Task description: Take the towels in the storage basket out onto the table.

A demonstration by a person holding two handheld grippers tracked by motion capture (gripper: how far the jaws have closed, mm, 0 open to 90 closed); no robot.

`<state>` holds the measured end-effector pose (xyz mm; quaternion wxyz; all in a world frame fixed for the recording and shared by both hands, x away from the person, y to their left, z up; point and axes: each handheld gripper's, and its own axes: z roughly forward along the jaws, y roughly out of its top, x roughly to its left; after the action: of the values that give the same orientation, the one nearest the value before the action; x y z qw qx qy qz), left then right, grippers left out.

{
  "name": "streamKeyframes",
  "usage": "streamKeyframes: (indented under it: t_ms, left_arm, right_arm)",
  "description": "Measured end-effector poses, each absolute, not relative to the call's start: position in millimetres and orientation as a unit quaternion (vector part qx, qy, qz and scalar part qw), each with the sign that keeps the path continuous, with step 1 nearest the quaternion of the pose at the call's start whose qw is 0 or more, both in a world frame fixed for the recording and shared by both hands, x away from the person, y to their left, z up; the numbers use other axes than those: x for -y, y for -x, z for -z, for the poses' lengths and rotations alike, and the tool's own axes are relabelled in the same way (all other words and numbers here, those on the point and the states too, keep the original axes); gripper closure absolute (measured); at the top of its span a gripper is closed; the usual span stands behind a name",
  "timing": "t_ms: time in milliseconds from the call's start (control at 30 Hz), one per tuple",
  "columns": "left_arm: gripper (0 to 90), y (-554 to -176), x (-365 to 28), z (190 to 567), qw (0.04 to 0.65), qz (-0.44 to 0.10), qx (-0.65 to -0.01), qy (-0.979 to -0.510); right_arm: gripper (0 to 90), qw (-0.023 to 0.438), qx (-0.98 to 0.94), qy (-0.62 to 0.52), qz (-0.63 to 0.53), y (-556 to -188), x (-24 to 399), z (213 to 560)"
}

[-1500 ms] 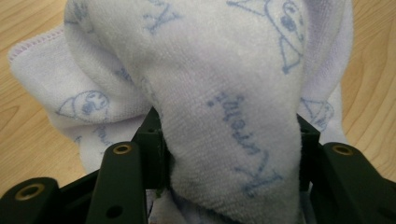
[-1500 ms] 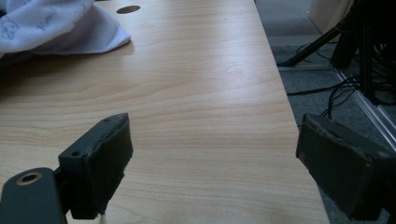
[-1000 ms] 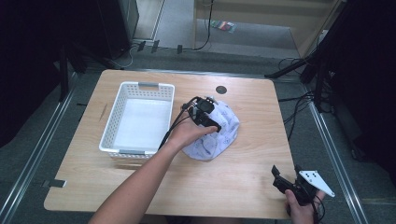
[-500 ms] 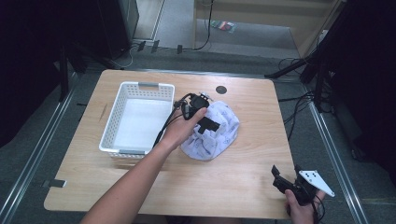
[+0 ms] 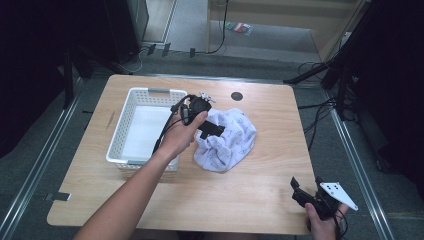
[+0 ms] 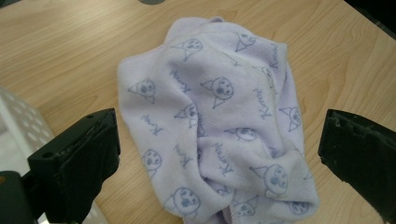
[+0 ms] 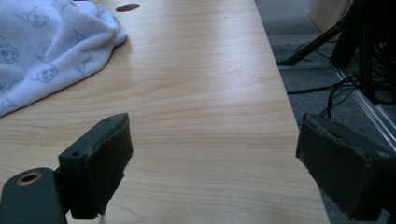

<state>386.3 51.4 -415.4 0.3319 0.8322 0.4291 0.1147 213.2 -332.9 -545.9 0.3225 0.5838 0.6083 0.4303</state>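
- The left gripper [image 5: 212, 129] hangs right over the towel [image 5: 225, 140], jaws spread wide after opening just now, nothing between them; the cloth lies directly beneath.
- The towel sits crumpled mid-bench, just right of the white basket [image 5: 120, 125], with no clear long axis.
- It is soft lilac terry with a printed cartoon pattern, folds bunched; the basket is rigid perforated plastic.
- The right gripper [image 5: 306, 189], jaws apart and empty, waits at the bench's [image 5: 270, 190] near right corner, well apart from the towel.

One towel [image 5: 225, 140], one basket [image 5: 122, 125], two tools [image 5: 210, 127]
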Motion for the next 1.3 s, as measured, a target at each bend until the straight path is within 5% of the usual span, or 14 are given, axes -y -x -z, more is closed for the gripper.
streamKeyframes:
  t_ms: [1300]
  left_arm:
    - [0.0, -353.6, -156.6, 396.6, 0.354, -0.156, -0.468, -0.794]
  right_arm:
    - [10.8, 0.321, -0.609, -0.589, -0.423, -214.8, 332.4, 546.0]
